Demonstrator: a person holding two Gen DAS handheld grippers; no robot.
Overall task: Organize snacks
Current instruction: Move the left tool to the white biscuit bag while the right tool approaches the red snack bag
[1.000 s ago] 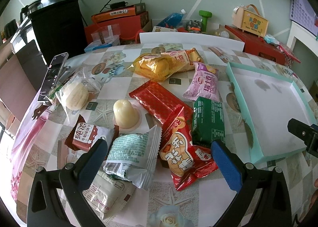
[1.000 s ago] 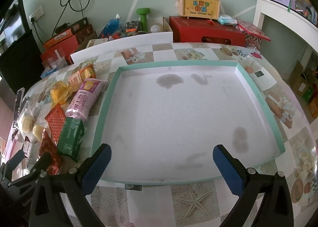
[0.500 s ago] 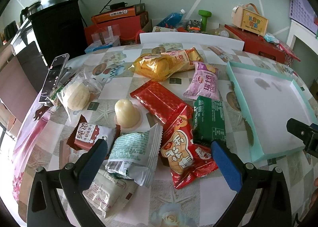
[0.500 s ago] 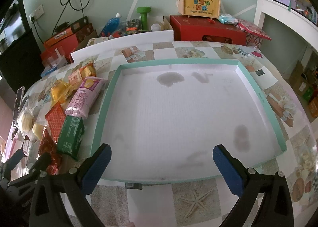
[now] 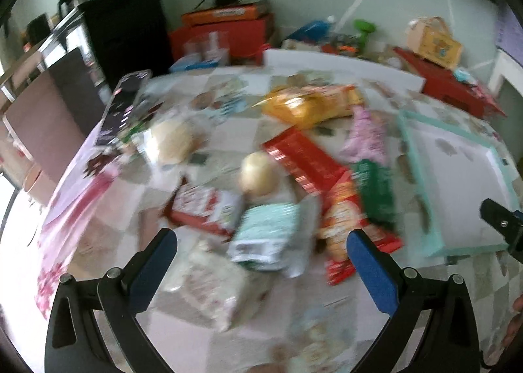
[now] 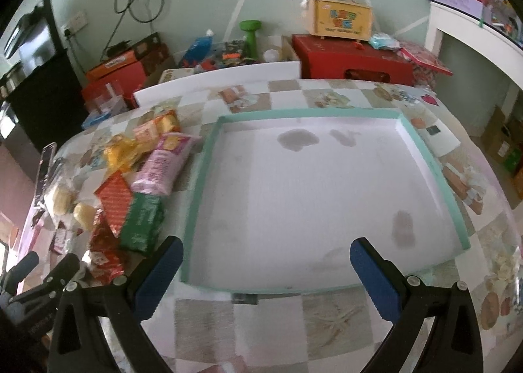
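the left gripper (image 5: pixel 261 242) hangs above the snack pile with its jaws wide and nothing between them, and the pale green packet (image 5: pixel 269 231) lies directly ahead, framed between the 2 blue pads. that packet looks like the likeliest first pick. its long axis seems to run roughly away from the camera, leaning a little, so the jaws would close across its short width if they drop straight down; the view is smeared, so the exact angle is hard to call. a red-and-white packet (image 5: pixel 204 206) lies just to its left, a red cartoon packet (image 5: pixel 341 229) just to its right, and a round yellow jelly cup (image 5: pixel 258 173) sits just beyond it, so neighbours crowd it on 3 sides. the right gripper (image 6: pixel 264 252) also has its jaws wide and carries nothing; it hovers at the near edge of the teal-rimmed tray (image 6: pixel 196 196), whose white floor holds no snacks, only stains. the pile lies on the counter (image 6: pixel 271 317) to the left of the tray, with the dark green packet (image 6: pixel 142 222) just beside the tray's left rim. the left hand is clearly the nearer one to the snacks, and the tray lies to the right of its jaws.
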